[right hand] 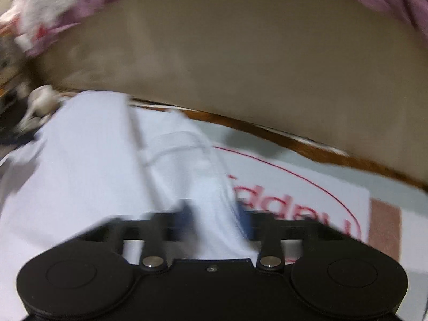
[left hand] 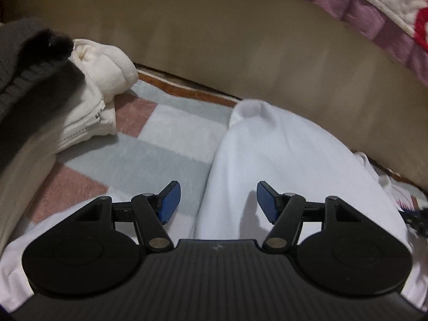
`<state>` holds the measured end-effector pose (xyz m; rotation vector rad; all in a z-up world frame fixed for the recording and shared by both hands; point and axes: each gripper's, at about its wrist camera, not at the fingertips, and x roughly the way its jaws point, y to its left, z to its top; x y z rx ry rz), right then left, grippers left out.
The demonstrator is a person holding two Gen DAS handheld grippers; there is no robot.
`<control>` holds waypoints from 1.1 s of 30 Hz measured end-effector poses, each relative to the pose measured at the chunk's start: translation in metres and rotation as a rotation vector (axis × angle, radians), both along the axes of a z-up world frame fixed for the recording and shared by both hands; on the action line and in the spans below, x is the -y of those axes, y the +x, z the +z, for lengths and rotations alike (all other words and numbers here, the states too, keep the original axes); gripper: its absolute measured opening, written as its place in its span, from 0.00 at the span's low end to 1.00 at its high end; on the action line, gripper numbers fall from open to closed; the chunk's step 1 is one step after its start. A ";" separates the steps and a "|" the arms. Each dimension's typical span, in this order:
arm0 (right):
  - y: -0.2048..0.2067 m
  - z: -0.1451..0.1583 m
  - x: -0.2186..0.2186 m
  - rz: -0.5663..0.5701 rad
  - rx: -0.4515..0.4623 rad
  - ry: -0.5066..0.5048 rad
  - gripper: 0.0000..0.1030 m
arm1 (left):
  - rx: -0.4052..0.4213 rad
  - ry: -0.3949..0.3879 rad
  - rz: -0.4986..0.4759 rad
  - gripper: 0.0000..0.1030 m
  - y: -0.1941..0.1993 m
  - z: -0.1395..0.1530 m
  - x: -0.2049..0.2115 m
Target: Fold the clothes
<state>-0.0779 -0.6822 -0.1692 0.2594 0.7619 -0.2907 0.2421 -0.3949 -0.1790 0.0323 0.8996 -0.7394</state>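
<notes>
Bunched white cloth fills the gap between my right gripper's point(right hand: 217, 220) blue pads, so I judge it clenched on a fold of the white garment point(right hand: 88, 176), though that view is smeared by motion and the pinch itself is hard to make out. Holding a ridge of fabric like that makes sense if I mean to carry one layer across the rest. My left gripper point(left hand: 218, 203) is released, its pads wide apart with nothing between them, hovering over the smoother part of the same white garment point(left hand: 281, 165), probably placed there to pin or catch the cloth while the other side travels. It lies spread on the checked blanket point(left hand: 160, 144) of pale blue and dusty pink squares, its far end bunched up against the back edge where the blanket's brown border point(left hand: 184, 91) meets the tan upholstered backing point(left hand: 240, 42). Red lettering inside a red oval point(right hand: 294, 195) shows on white cloth just right of the pinch, reading upside down to me. Toward the left edge sits a heap of cream clothing point(left hand: 101, 85) with dark grey cloth point(left hand: 29, 61) on it, presumably waiting out of the way.
</notes>
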 end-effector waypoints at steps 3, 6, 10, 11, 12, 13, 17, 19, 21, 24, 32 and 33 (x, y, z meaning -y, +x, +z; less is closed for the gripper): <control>-0.011 0.028 -0.008 -0.022 0.082 -0.094 0.07 | -0.033 -0.017 0.024 0.59 -0.003 -0.003 0.004; -0.038 0.067 -0.001 -0.104 0.158 -0.123 0.06 | -0.041 -0.027 0.003 0.59 -0.010 -0.002 0.005; -0.077 0.076 0.015 -0.232 0.102 -0.063 0.06 | -0.026 0.009 -0.043 0.60 -0.023 -0.006 0.012; -0.083 0.070 0.021 -0.262 0.064 -0.038 0.06 | -0.032 0.014 -0.051 0.60 -0.025 -0.009 0.014; -0.086 0.061 0.028 -0.292 0.024 -0.012 0.06 | -0.050 0.010 -0.069 0.58 -0.027 -0.013 0.017; -0.088 0.051 0.037 -0.313 -0.014 0.028 0.07 | -0.052 -0.001 -0.091 0.58 -0.031 -0.015 0.019; -0.084 0.010 0.069 -0.338 -0.141 0.238 0.11 | -0.007 -0.009 -0.215 0.02 -0.062 -0.001 0.029; -0.088 0.005 0.074 -0.366 -0.141 0.257 0.18 | 0.034 -0.057 -0.278 0.02 -0.087 0.019 0.026; -0.088 0.011 0.075 -0.373 -0.147 0.248 0.19 | 0.019 -0.085 -0.355 0.02 -0.114 0.031 0.022; -0.092 0.025 0.074 -0.405 -0.111 0.157 0.19 | -0.043 -0.020 -0.501 0.02 -0.164 0.025 0.021; -0.074 0.039 0.075 -0.182 0.058 0.134 0.37 | -0.088 0.063 -0.507 0.12 -0.207 0.008 0.004; -0.069 0.034 0.075 -0.161 0.055 0.140 0.42 | -0.091 0.022 -0.470 0.23 -0.203 0.016 -0.001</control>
